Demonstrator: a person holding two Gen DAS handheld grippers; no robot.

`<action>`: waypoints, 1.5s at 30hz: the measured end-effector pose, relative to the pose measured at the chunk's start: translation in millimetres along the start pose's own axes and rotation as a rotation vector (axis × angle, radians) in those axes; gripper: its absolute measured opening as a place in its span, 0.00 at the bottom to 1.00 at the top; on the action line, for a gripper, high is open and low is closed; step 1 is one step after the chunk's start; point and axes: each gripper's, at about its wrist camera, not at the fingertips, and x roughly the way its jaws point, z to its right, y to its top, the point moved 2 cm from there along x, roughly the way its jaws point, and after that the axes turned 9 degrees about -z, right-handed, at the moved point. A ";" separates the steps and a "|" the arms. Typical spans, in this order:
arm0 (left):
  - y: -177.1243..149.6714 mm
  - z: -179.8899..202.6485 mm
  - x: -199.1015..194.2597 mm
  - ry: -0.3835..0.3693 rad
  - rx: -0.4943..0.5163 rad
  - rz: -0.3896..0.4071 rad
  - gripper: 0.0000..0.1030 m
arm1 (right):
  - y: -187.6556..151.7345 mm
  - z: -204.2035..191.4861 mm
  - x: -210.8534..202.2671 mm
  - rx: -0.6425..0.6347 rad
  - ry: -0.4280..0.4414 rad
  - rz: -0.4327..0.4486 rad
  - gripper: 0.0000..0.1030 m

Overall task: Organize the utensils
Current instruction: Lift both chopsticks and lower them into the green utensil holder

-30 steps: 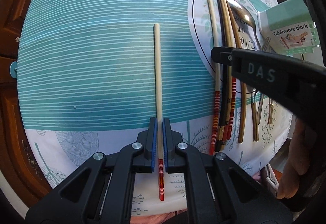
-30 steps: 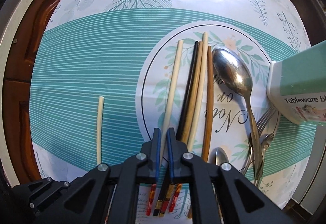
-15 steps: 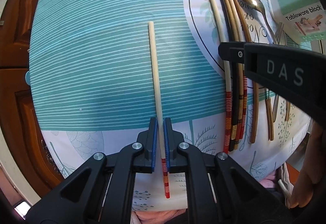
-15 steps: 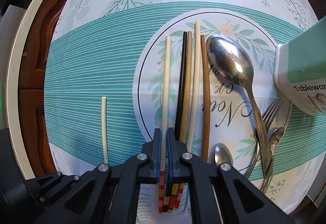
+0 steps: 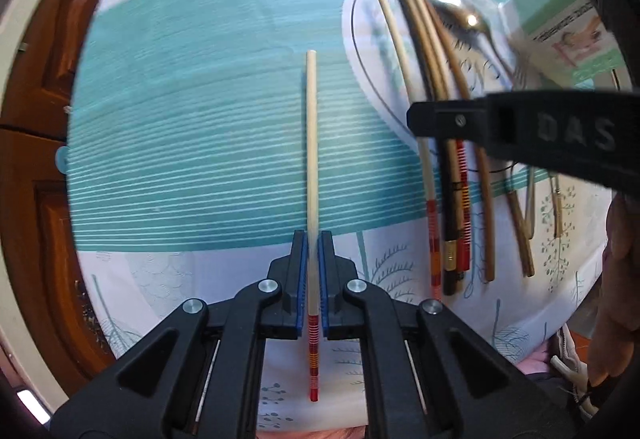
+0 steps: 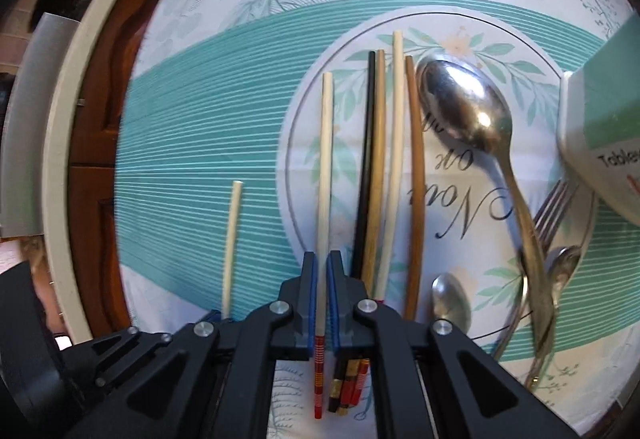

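My left gripper (image 5: 313,239) is shut on a pale chopstick (image 5: 311,143) with a red-striped end, which points away over the teal cloth. My right gripper (image 6: 322,259) is shut on a second pale chopstick (image 6: 326,143) with a red-striped end, held above the cloth just left of a row of several chopsticks (image 6: 390,167). That row also shows in the left wrist view (image 5: 436,79), with the right gripper's black body (image 5: 520,127) across it. The left-held chopstick shows in the right wrist view (image 6: 232,239).
A large metal spoon (image 6: 476,127), a fork (image 6: 552,207) and smaller spoons (image 6: 452,299) lie right of the chopsticks. A green-and-white "Tableware block" box (image 6: 604,111) stands at the far right. Dark wooden furniture (image 5: 36,199) lies beyond the cloth's left edge.
My right gripper has lifted its pale chopstick slightly away from the row. My left gripper has shifted with its chopstick, and the scene now sits further right in its view.
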 end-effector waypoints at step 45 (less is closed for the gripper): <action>119.8 177.1 -183.1 -0.249 0.048 1.064 0.03 | -75.1 120.1 -226.9 -0.150 -0.137 1.250 0.05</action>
